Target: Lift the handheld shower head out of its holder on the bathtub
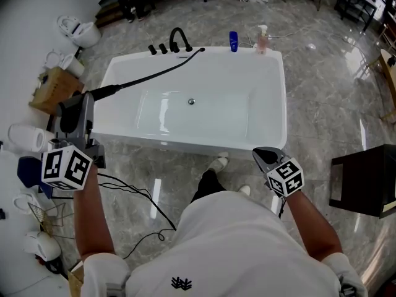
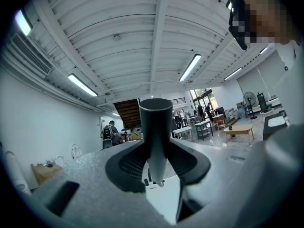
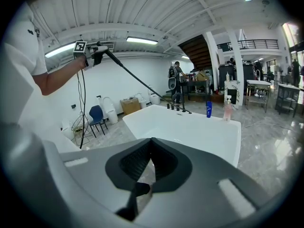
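The black handheld shower head (image 1: 106, 91) is out of its holder and held up left of the white bathtub (image 1: 275, 113). My left gripper (image 1: 83, 103) is shut on its handle. Its black hose (image 1: 162, 71) runs taut back to the tub deck beside the black faucet (image 1: 179, 39). In the left gripper view the dark handle (image 2: 156, 127) stands upright between the jaws of the left gripper (image 2: 156, 167). My right gripper (image 1: 265, 156) is shut and empty near the tub's front right corner. The right gripper view shows its closed jaws (image 3: 151, 148), the tub (image 3: 190, 127) and the raised shower head (image 3: 102, 50).
A blue bottle (image 1: 233, 41) and a pink pump bottle (image 1: 263, 40) stand on the tub's far rim. Toilets (image 1: 79, 33) and a cardboard box (image 1: 52, 88) crowd the left side. A black cabinet (image 1: 365, 178) stands at right. Cables (image 1: 142, 203) trail on the floor by my feet.
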Available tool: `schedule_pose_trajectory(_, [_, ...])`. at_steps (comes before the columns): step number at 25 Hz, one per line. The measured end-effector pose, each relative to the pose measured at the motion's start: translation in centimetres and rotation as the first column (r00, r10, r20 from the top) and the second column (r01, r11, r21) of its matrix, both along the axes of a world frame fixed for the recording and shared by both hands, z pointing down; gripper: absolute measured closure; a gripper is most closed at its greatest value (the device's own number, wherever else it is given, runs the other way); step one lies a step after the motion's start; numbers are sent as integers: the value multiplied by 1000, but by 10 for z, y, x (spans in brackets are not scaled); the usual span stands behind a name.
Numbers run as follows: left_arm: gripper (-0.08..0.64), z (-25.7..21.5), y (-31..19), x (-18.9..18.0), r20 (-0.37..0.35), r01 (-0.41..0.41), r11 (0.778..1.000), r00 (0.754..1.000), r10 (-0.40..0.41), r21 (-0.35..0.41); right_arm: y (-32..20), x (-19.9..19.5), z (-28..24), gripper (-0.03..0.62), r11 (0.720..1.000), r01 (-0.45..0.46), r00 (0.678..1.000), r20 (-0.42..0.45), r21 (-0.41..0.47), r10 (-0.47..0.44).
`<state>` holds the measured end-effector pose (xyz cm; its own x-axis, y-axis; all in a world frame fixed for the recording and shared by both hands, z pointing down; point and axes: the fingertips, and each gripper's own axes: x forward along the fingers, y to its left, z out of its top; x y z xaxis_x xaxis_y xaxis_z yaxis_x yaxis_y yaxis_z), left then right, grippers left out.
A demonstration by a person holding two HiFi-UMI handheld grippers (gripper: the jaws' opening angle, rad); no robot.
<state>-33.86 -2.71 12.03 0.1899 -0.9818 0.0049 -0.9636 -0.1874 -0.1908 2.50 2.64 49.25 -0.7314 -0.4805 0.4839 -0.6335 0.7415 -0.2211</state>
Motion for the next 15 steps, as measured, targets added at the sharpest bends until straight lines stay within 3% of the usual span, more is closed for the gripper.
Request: schedule_pose_trajectory(15, [417, -3, -5, 4, 15, -7, 1000, 1000, 7, 5, -5, 0, 7, 581, 1000, -1, 1000, 4, -13, 1])
